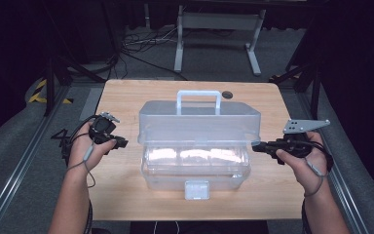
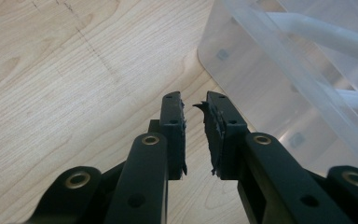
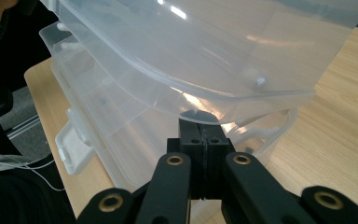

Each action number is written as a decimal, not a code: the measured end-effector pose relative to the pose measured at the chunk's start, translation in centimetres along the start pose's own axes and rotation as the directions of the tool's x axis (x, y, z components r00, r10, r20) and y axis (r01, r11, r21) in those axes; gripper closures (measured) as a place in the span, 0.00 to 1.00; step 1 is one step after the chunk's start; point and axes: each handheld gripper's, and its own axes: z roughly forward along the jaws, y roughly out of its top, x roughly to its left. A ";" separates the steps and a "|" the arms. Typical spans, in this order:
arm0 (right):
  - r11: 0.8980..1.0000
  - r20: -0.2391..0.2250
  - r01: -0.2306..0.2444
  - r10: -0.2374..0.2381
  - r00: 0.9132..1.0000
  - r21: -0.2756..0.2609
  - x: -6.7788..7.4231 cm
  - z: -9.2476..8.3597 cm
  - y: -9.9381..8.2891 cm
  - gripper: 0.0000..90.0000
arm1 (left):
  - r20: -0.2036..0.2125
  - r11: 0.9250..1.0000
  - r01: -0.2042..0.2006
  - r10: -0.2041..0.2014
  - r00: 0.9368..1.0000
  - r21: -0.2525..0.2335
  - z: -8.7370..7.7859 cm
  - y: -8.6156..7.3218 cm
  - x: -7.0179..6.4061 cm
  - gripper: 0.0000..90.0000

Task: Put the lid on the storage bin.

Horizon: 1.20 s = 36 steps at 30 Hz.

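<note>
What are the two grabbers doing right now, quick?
Left gripper: jaws slightly apart, holding nothing, beside the clear box.
Right gripper: jaws shut, tips under the box's raised lid edge.

Storage box [image 1: 199, 127]: clear plastic, smooth and glossy, catching glare; white plastic handle [image 1: 198, 100] and latch [image 1: 196, 189] (milky, less see-through). Tabletop [image 1: 121, 97]: pale wood grain, matt. Left gripper [image 2: 195, 135]: black matt plastic arms, brass-coloured rivets, pads rough and frayed at the edges.

No legible text, seemingly, anywhere
</note>
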 end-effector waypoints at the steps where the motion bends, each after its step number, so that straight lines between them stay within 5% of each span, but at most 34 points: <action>1: 1.000 -0.001 0.001 -0.001 1.000 0.007 0.0 0.0 0.0 1.00 | 0.001 1.000 0.002 -0.002 1.000 0.002 0.1 0.0 0.0 0.86; 36: 0.979 -0.014 0.039 -0.037 0.999 0.199 1.1 0.4 -0.4 1.00 | 0.004 0.998 0.024 -0.024 1.000 0.061 1.6 -0.7 0.8 0.79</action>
